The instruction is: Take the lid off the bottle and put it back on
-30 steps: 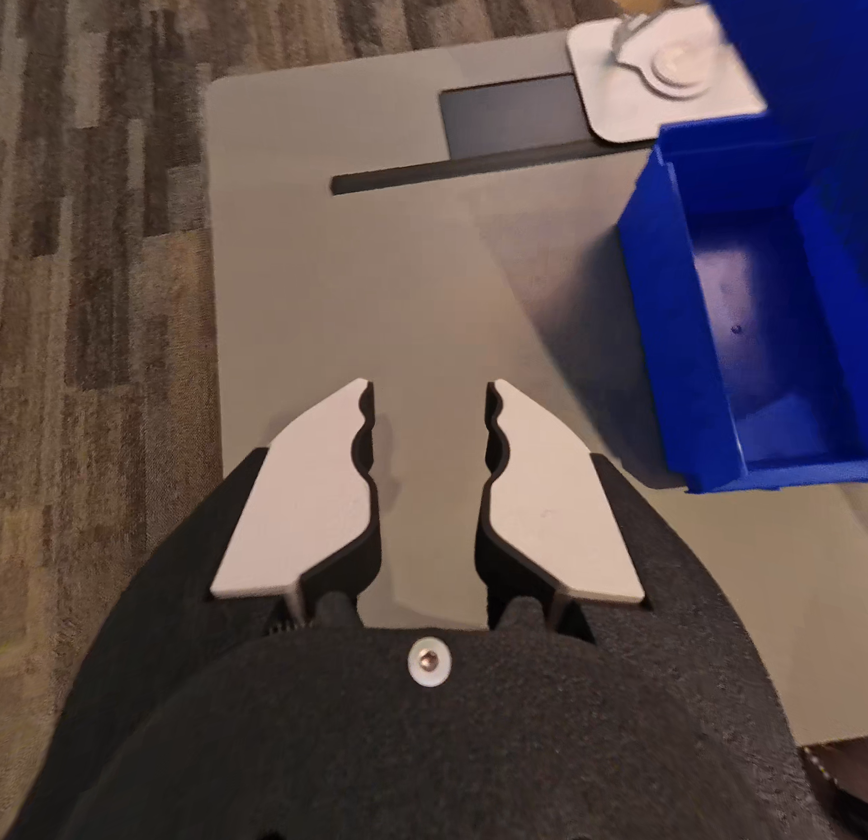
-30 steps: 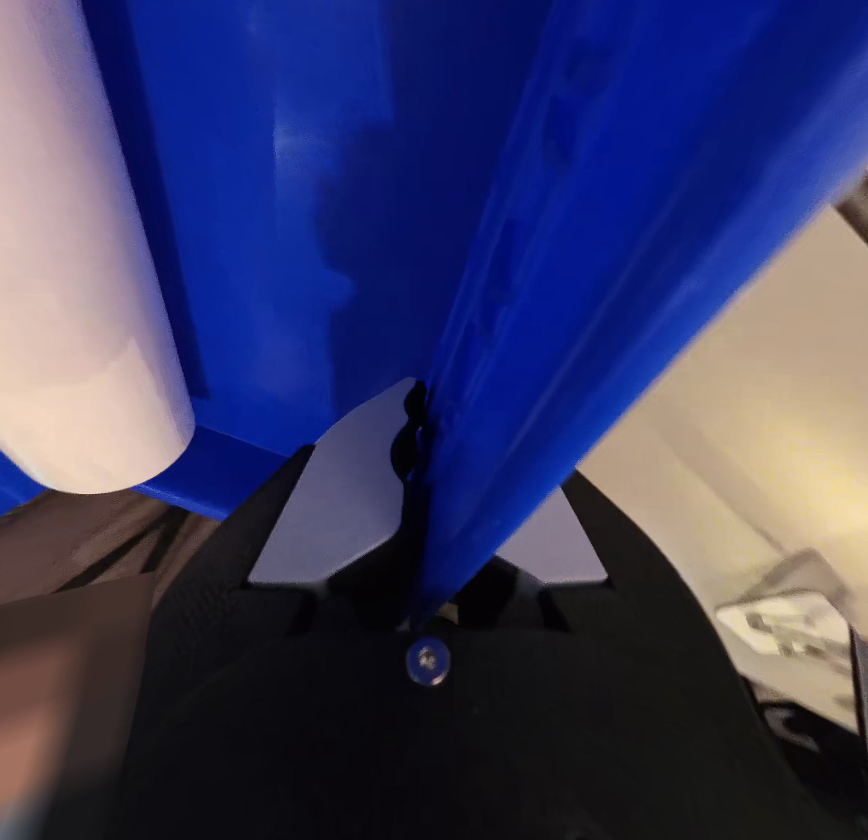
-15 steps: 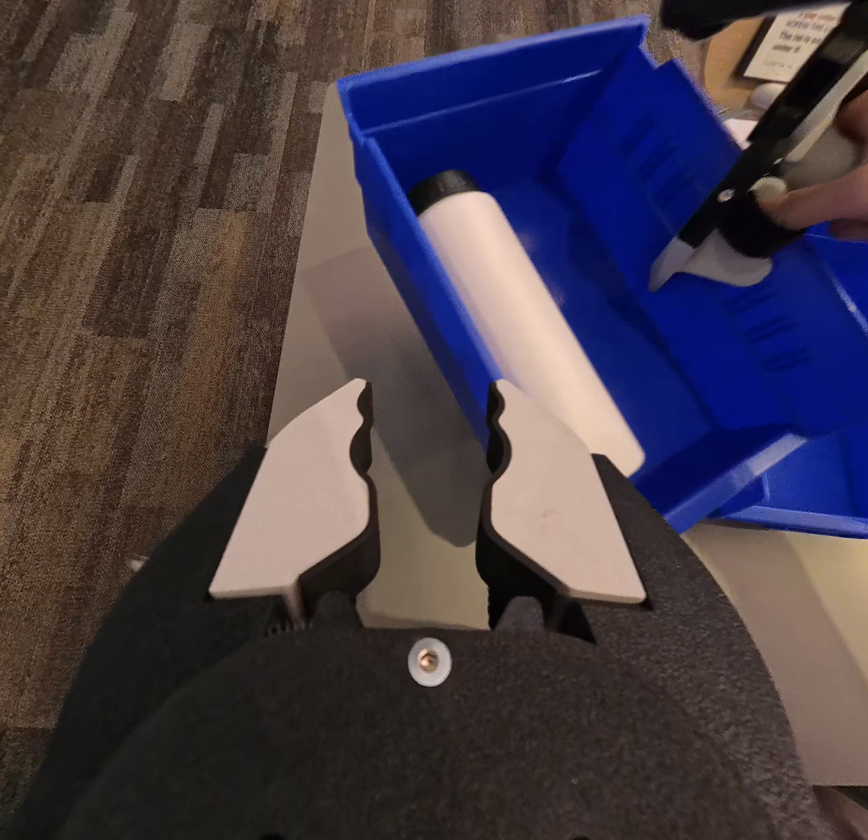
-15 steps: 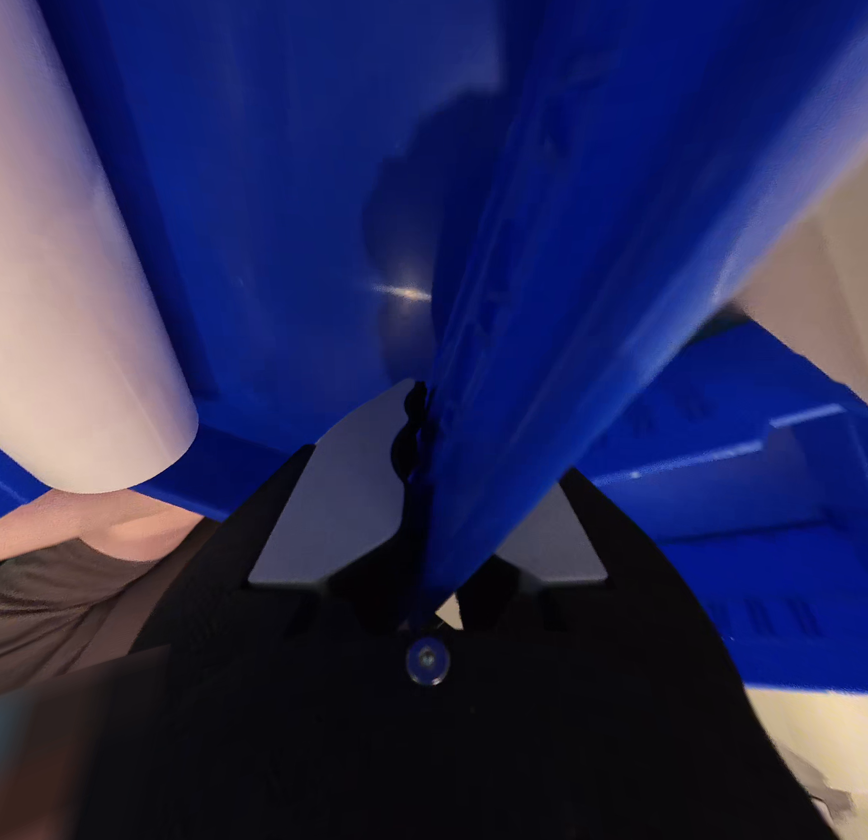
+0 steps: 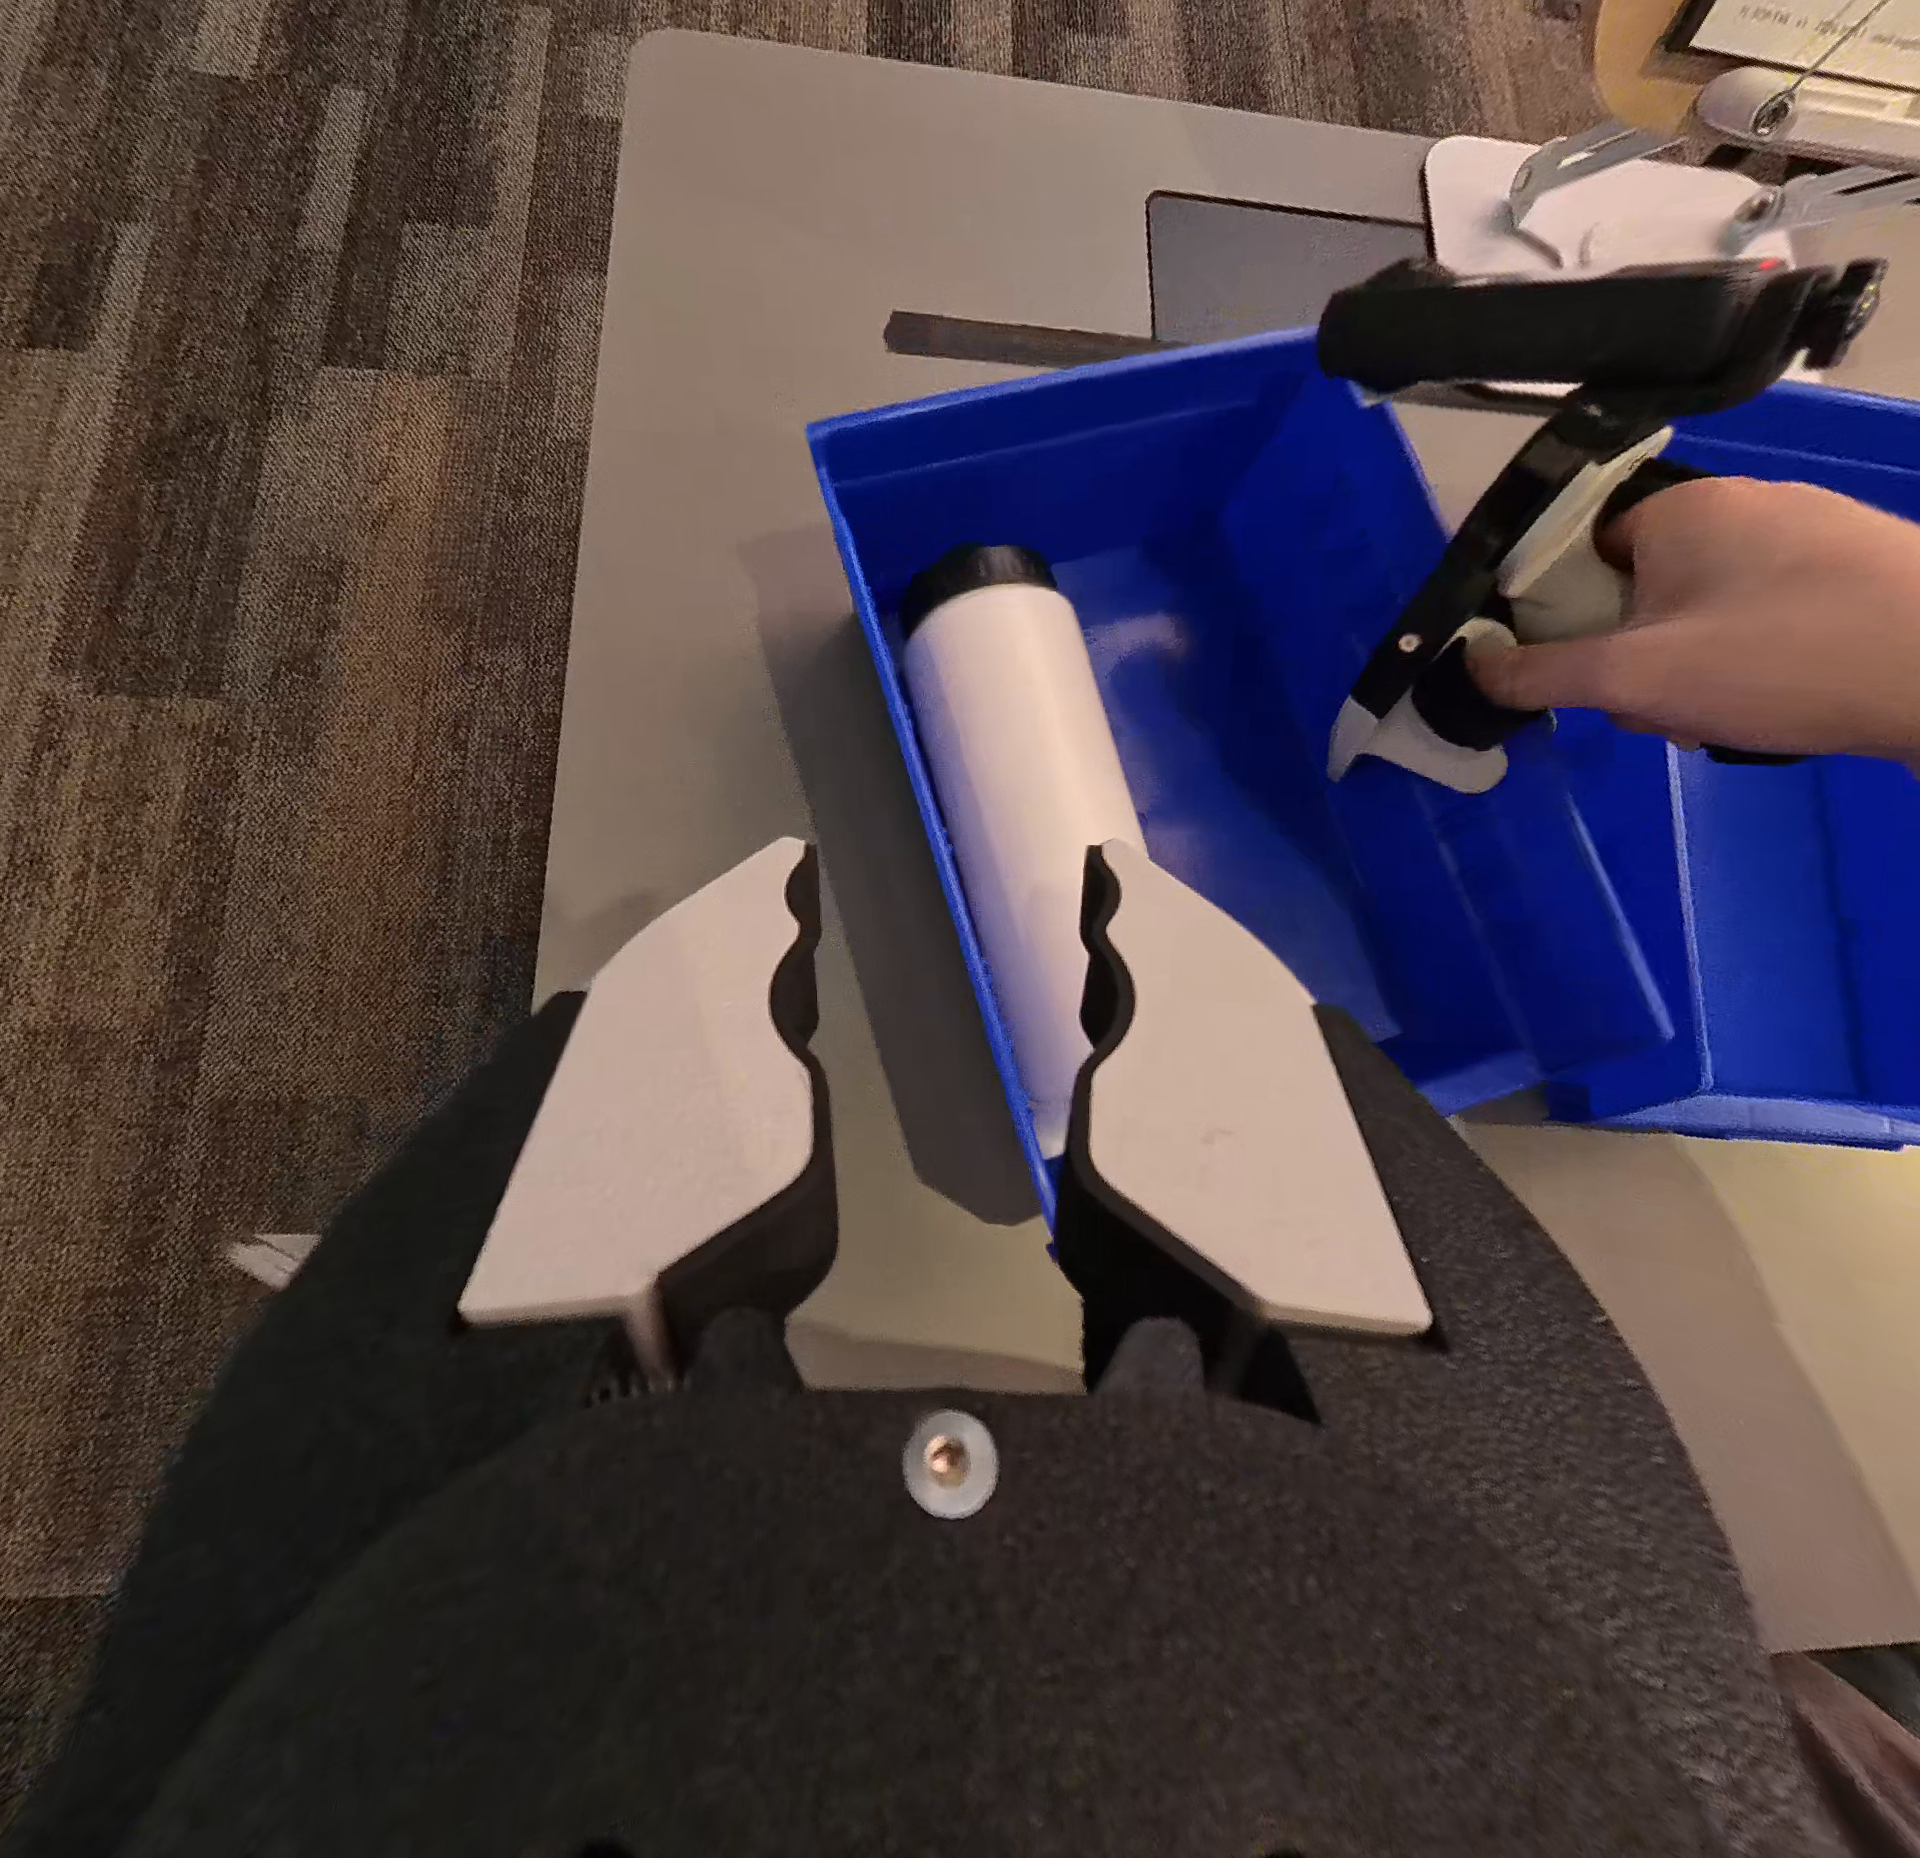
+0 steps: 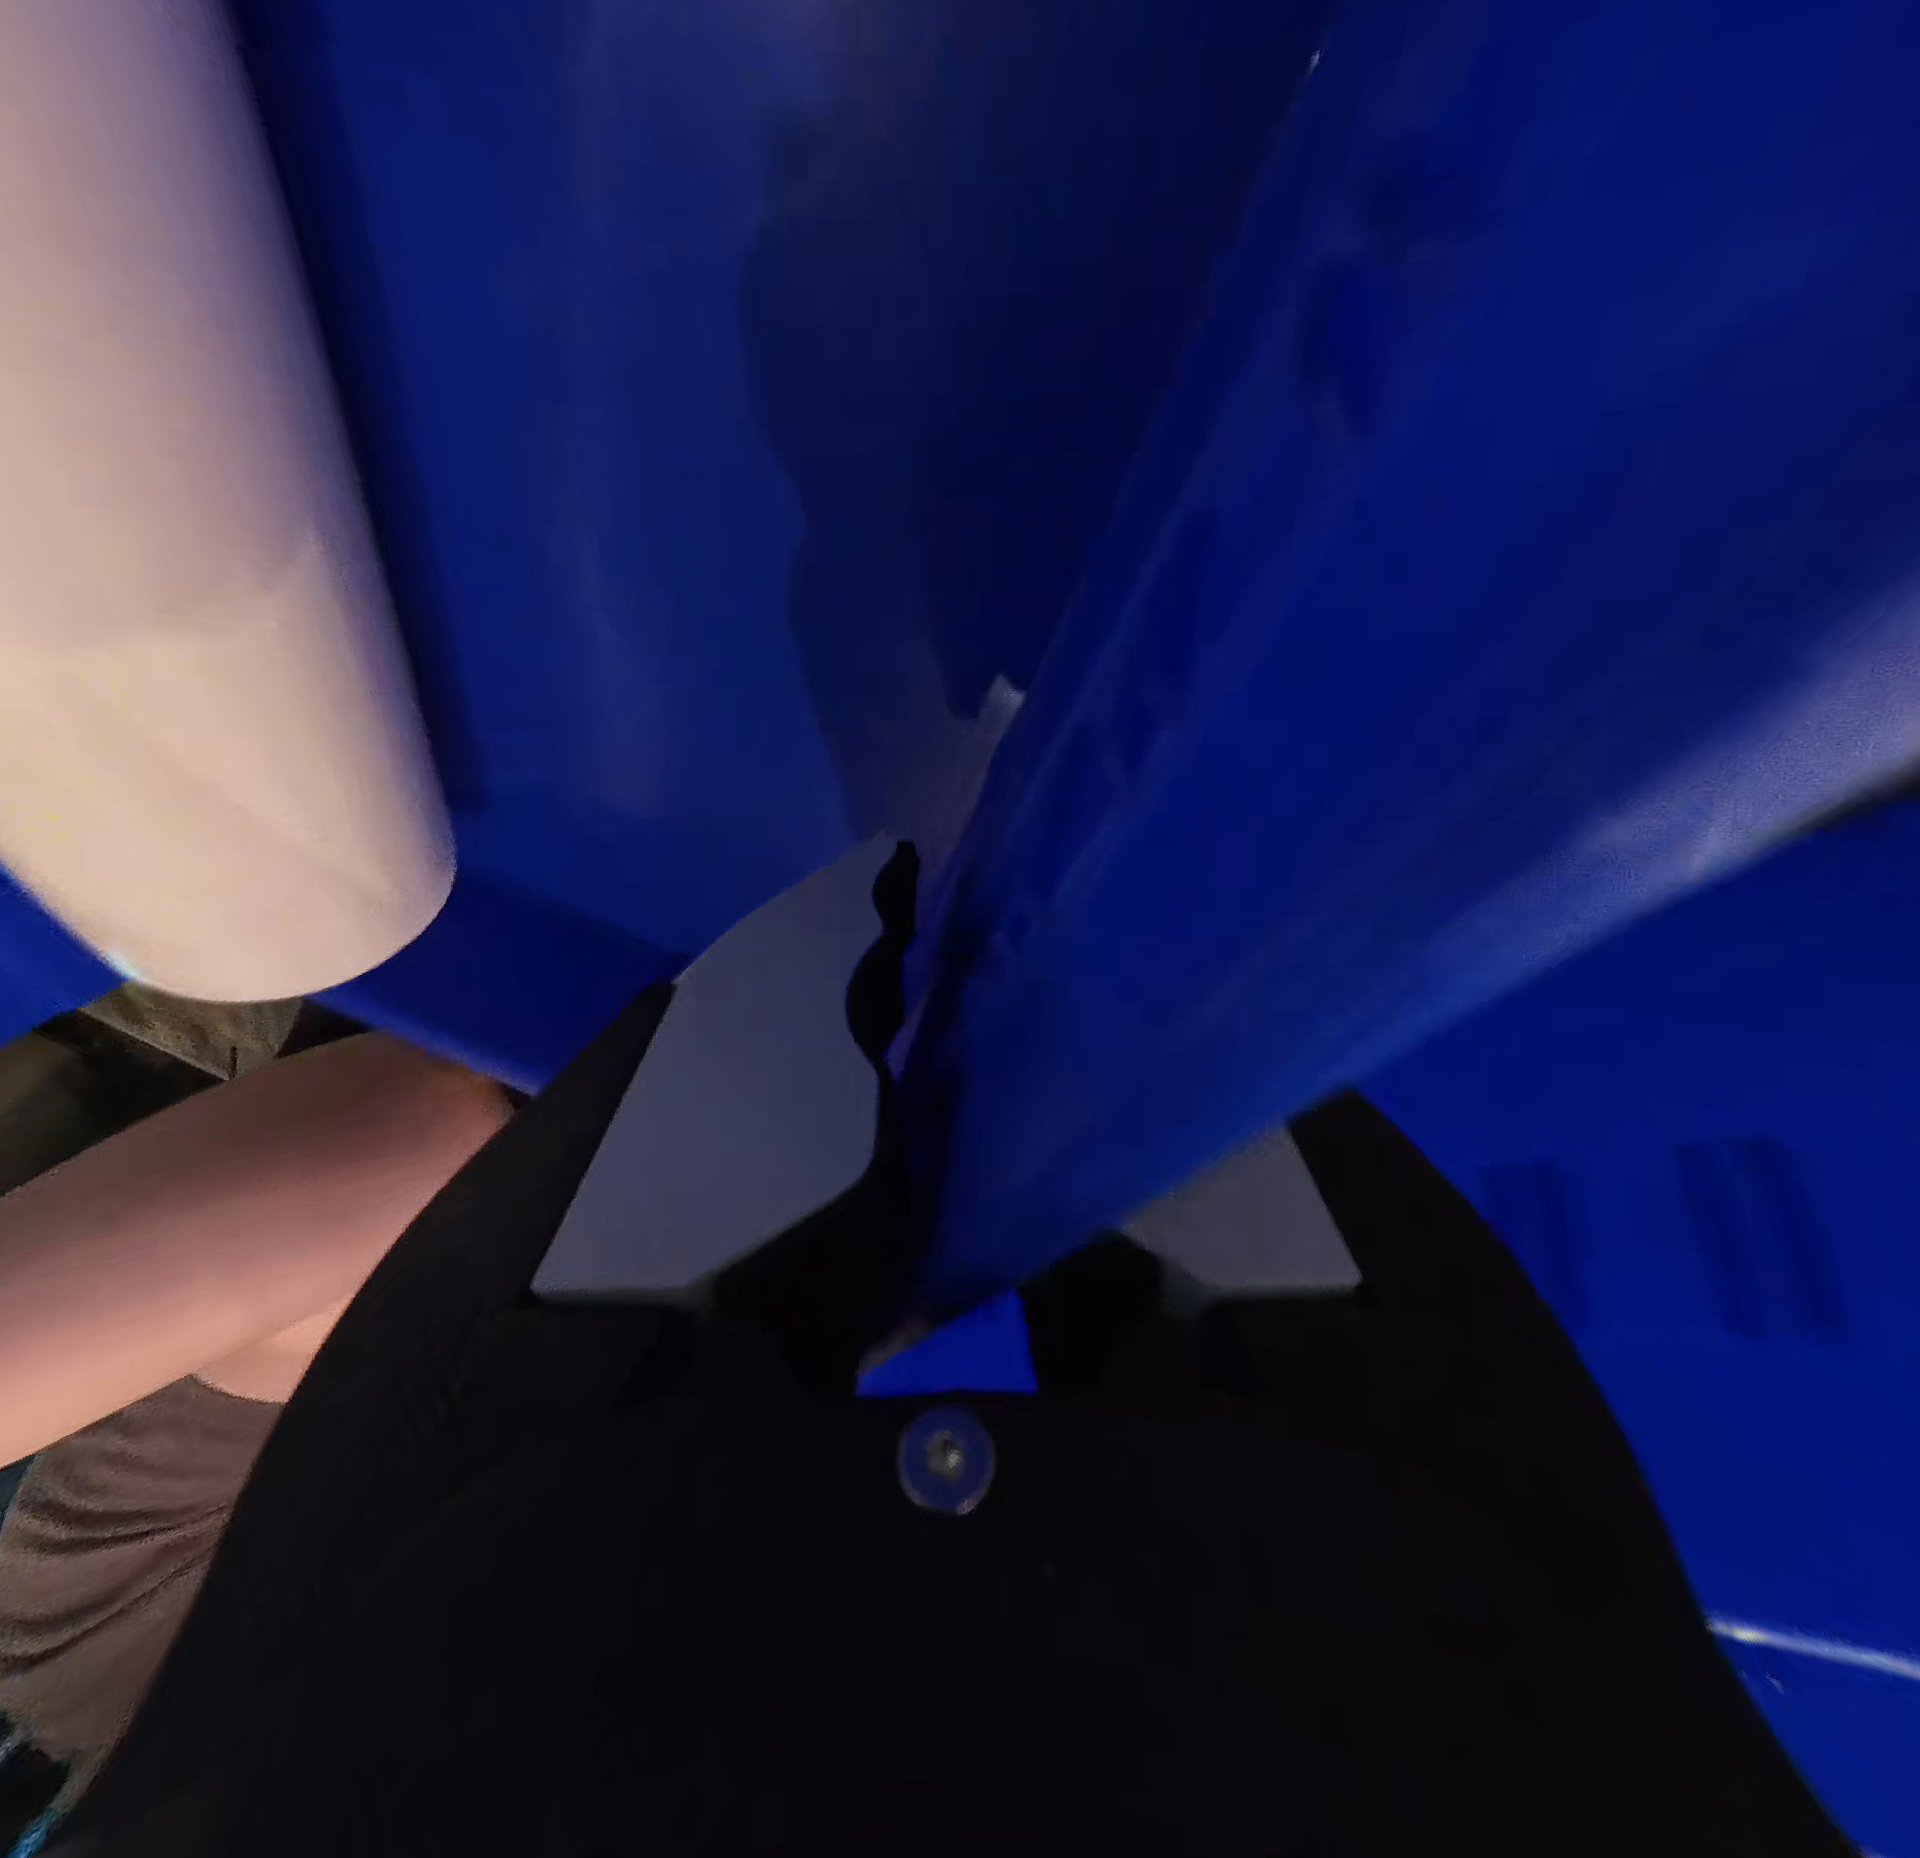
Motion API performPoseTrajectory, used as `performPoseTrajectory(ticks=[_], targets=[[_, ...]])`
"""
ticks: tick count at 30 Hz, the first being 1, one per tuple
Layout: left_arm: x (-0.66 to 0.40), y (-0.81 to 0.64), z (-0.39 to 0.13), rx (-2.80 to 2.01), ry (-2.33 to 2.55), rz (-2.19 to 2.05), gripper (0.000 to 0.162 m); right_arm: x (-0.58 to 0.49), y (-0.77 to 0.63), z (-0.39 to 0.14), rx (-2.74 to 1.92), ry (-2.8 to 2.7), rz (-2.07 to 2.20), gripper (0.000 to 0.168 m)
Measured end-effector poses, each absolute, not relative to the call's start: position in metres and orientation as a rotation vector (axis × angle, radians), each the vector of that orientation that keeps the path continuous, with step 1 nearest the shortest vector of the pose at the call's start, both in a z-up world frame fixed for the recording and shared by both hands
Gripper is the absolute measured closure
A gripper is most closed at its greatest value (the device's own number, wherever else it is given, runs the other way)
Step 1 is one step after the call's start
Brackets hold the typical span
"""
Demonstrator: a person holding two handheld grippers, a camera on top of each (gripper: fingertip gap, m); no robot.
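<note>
My left gripper [image 5: 945, 987] hovers over the grey worktop [image 5: 727, 458], fingers [image 5: 665, 1102] spread apart and empty, right at the near corner of the blue bin [image 5: 1164, 458]. Inside the bin lies the white bottle [image 5: 1008, 769] on its side, black lid [image 5: 977, 569] on, pointing away from me. My right gripper [image 6: 925, 1039] is clamped on the bin's side wall [image 6: 1299, 665]; it's blurry, so how deep I can't tell.

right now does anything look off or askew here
Yes: the white bottle lies on its side in the blue bin, black lid on. The right gripper is clamped on the bin's wall, and the bin sits skewed on the table.
</note>
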State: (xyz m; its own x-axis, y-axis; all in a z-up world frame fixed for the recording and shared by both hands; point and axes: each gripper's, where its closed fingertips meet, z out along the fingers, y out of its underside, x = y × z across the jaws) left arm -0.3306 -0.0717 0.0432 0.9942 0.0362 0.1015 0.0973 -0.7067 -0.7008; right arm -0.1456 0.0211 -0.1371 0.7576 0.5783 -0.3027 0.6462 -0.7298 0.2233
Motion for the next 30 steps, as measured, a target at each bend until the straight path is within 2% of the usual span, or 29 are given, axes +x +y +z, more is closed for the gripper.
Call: performPoseTrajectory(ticks=[1,3,7,8,10,11,13,19,21,23,24,25,26,27,30], targets=[[-0.330,-0.071,0.042,-2.359,-0.091,-0.105,0.113,-0.148,0.024,-0.132,2.673,0.964,-0.340,0.150],[-0.329,-0.070,0.042,-2.362,-0.083,-0.103,0.112,-0.153,0.042,-0.111,2.801,1.084,-0.395,0.147],[-0.325,-0.072,0.044,-2.361,-0.046,-0.097,0.112,-0.133,0.080,-0.028,3.222,1.449,-0.421,0.147],[-0.325,-0.074,0.044,-2.363,-0.042,-0.096,0.112,-0.112,0.085,-0.012,3.318,1.517,-0.325,0.141],[-0.327,-0.075,0.044,-2.364,-0.049,-0.091,0.111,-0.055,0.088,0.002,3.430,1.508,-0.047,0.115],[-0.328,-0.076,0.044,-2.362,-0.055,-0.092,0.110,-0.023,0.084,-0.001,3.441,1.419,0.062,0.113],[-0.330,-0.076,0.045,-2.350,-0.067,-0.099,0.110,0.036,0.080,-0.015,3.453,1.178,0.180,0.094],[-0.331,-0.072,0.029,-2.408,-0.110,-0.147,0.109,0.156,0.068,-0.082,3.344,0.707,0.324,0.090],[-0.330,-0.063,0.019,-2.443,-0.064,-0.136,0.105,0.157,0.060,-0.101,3.298,0.689,0.132,0.088],[-0.323,-0.055,0.006,-2.487,-0.050,-0.197,0.103,0.151,0.050,-0.115,3.226,0.633,-0.129,0.091],[-0.321,-0.052,-0.003,-2.524,-0.052,-0.225,0.101,0.146,0.044,-0.119,3.168,0.613,-0.268,0.102],[-0.319,-0.051,-0.013,-2.567,-0.052,-0.237,0.100,0.143,0.039,-0.122,3.114,0.593,-0.380,0.132],[-0.318,-0.051,-0.024,-2.621,-0.047,-0.245,0.099,0.147,0.039,-0.125,3.099,0.553,-0.409,0.150],[-0.317,-0.052,-0.034,-2.674,-0.034,-0.248,0.097,0.154,0.041,-0.126,3.103,0.520,-0.420,0.158],[-0.310,-0.049,-0.054,-2.751,-0.007,-0.316,0.098,0.178,0.046,-0.126,3.112,0.491,-0.419,0.161]])
